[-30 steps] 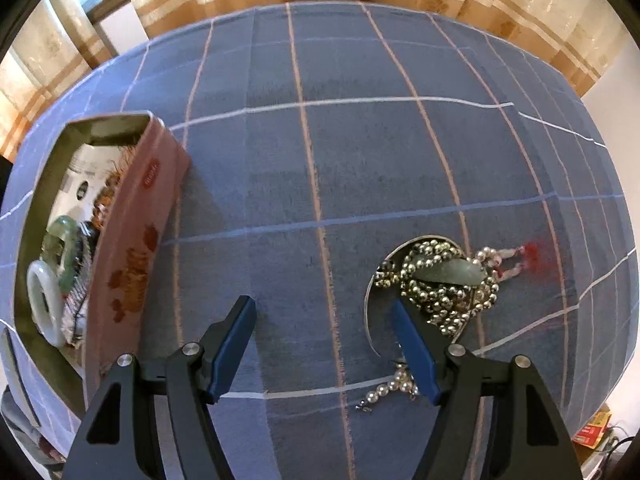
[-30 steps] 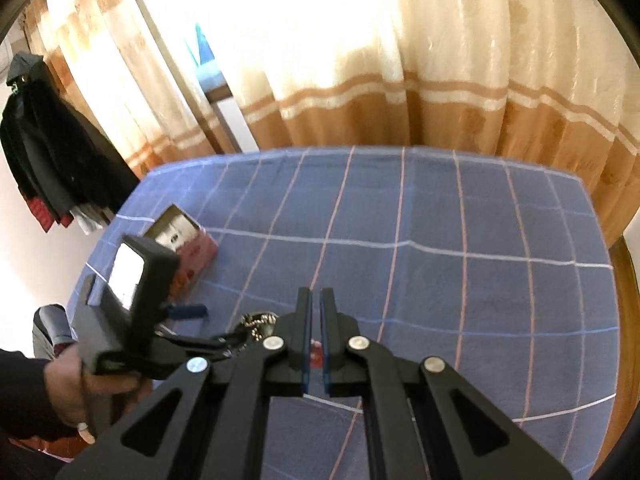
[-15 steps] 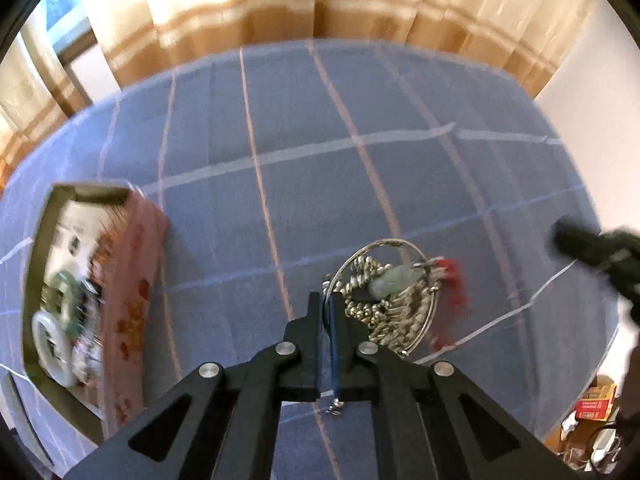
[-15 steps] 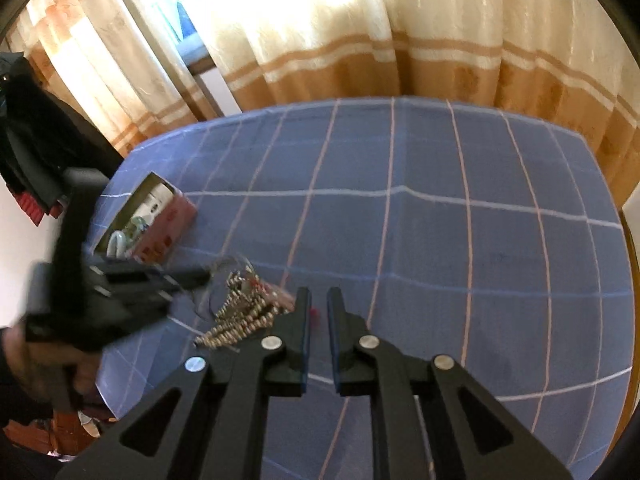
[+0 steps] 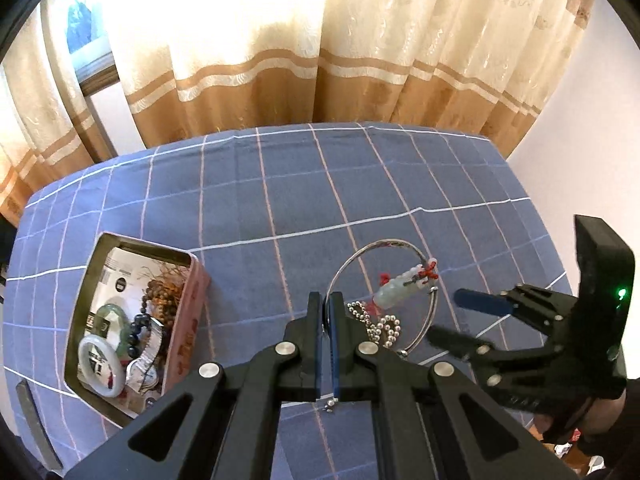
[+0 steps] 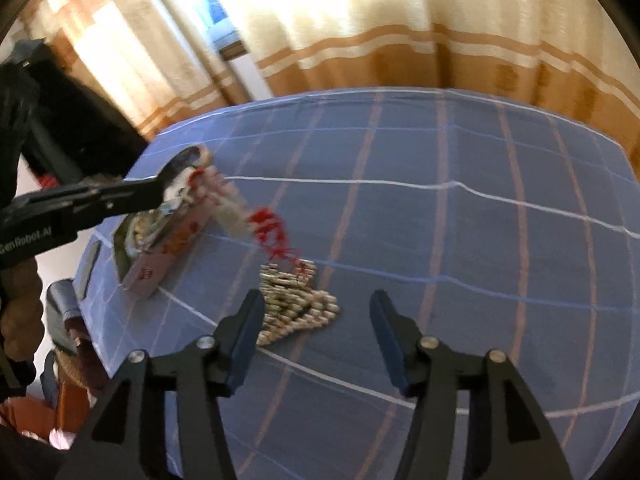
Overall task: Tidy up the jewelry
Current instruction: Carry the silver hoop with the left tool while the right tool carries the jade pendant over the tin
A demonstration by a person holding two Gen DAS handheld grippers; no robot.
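Left wrist view: the left gripper (image 5: 328, 312) at lower centre is clamped on the silver bead necklace (image 5: 380, 322), lifting it toward the jewelry tin (image 5: 182, 332) at lower left. Its jade pendant (image 5: 394, 292) dangles inside a wire bangle (image 5: 428, 316). At right, the right gripper (image 5: 456, 316), jaws apart and just opening with nothing between them, seems poised to steady the tangle.

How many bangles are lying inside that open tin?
2 show: a white bangle nearest the camera, and a green bangle just beyond it, in the tin. Others may be hidden beneath the beads and papers.
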